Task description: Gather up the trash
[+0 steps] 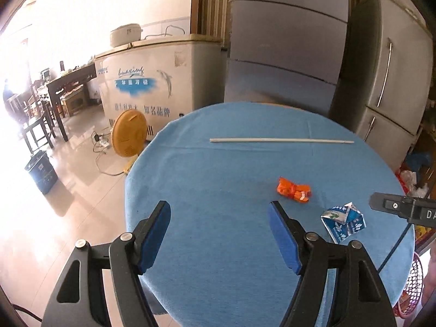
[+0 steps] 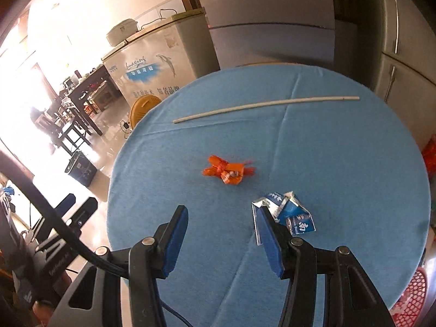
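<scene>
On the round blue table (image 1: 218, 163) (image 2: 340, 150) lie an orange crumpled wrapper (image 1: 294, 190) (image 2: 227, 171), a crushed blue-and-white carton (image 1: 343, 222) (image 2: 288, 214) and a long thin white stick (image 1: 280, 140) (image 2: 267, 106). My left gripper (image 1: 219, 212) is open and empty above the near part of the table, left of the wrapper. My right gripper (image 2: 222, 216) is open and empty, its right finger just in front of the carton. The right gripper's tip also shows in the left wrist view (image 1: 403, 208).
A red mesh basket (image 1: 411, 286) (image 2: 411, 302) sits low at the right of the table. A dark bin (image 1: 41, 171) (image 2: 80, 170) stands on the floor at left. An orange fan (image 1: 130, 133), a chest freezer (image 1: 163, 81) and a grey fridge (image 1: 387, 76) stand behind.
</scene>
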Motion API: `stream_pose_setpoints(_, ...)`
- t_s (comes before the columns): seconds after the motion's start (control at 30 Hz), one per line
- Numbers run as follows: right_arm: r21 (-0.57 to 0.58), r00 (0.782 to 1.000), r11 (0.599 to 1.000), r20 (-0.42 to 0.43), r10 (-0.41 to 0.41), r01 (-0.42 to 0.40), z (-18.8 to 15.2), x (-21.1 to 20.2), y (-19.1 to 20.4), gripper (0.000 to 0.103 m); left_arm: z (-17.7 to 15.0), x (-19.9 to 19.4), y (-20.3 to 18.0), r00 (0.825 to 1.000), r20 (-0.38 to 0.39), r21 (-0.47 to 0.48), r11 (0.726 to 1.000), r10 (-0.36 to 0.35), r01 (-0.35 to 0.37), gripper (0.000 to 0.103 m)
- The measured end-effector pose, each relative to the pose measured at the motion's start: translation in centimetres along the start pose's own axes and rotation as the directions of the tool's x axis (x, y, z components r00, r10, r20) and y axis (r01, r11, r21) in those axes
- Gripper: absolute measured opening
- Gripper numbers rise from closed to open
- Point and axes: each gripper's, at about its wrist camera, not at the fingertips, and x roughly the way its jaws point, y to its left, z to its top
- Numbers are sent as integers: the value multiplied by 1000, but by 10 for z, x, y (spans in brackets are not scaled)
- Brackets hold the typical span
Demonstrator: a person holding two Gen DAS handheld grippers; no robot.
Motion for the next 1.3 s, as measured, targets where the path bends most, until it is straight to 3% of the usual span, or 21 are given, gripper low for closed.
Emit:
stream_pose_setpoints(0.63, 225, 996, 973, 83, 25, -43, -45, -41, -130, 57, -11, -22, -117, 999, -29, 251, 968, -17, 24, 74)
stream_pose_setpoints(0.87, 321, 991, 945, 129, 26, -66, -71, -65, -176, 57, -6, -17, -104, 996, -76, 214, 977, 35, -18, 74)
stream_pose_setpoints(1.03, 379, 992, 921, 119, 52, -94, -79, -59, -196, 57, 1, -11, -89, 993, -104, 154, 988, 49, -33, 74)
stream_pose_setpoints(1.3, 301, 993, 947, 44, 109, -117, -54, -15, -164, 57, -5, 15, -62, 984, -172, 101, 994, 54, -37, 74)
